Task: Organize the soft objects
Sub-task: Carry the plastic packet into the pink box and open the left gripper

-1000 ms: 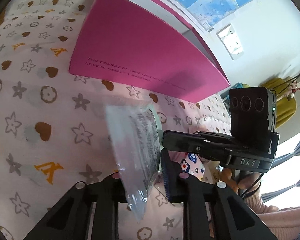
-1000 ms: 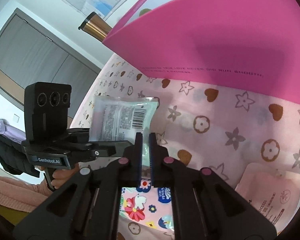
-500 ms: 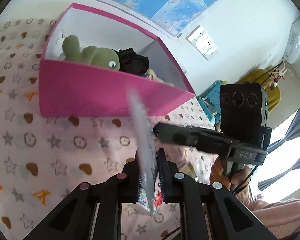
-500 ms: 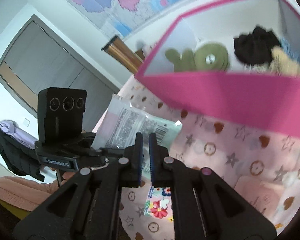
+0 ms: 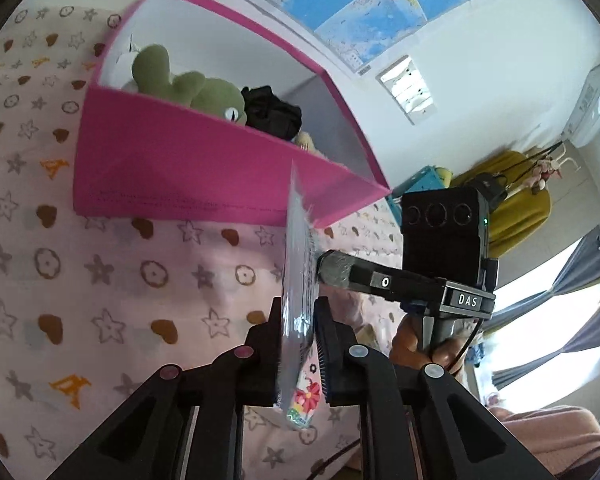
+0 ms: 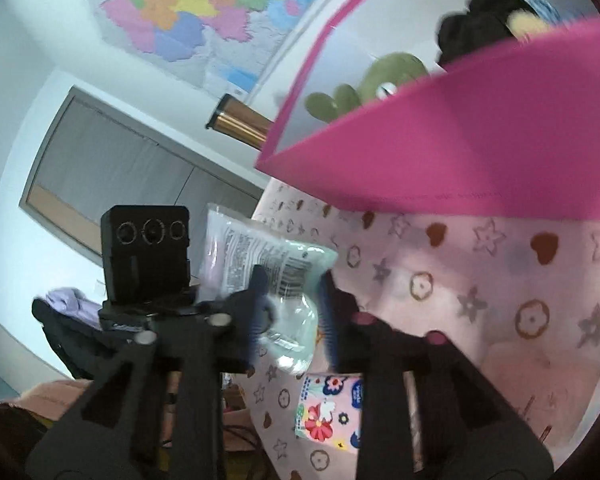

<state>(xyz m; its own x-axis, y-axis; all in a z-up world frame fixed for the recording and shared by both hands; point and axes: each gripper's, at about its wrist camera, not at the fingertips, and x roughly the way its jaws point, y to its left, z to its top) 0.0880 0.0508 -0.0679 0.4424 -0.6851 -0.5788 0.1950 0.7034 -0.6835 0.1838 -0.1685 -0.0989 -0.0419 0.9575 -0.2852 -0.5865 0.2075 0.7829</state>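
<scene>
A clear plastic packet with printed text stands edge-on between the fingers of my left gripper, which is shut on it above the bedspread. In the right wrist view the same packet shows its printed face. The jaws of my right gripper are opening, with the packet's lower corner in the gap and the pads off it. One right finger points at the packet from the right. Behind stands a pink box holding a green plush frog and a black plush.
A floral tissue packet and a pale pink pouch lie on the patterned bedspread. A hand grips the right handle. A wall map, a brass tube and a curtained window surround the bed.
Both views have tilted up, so the box's inside and its plush toys now show. The packet has risen and turned edge-on in the left view. The right jaws, shut before, have parted.
</scene>
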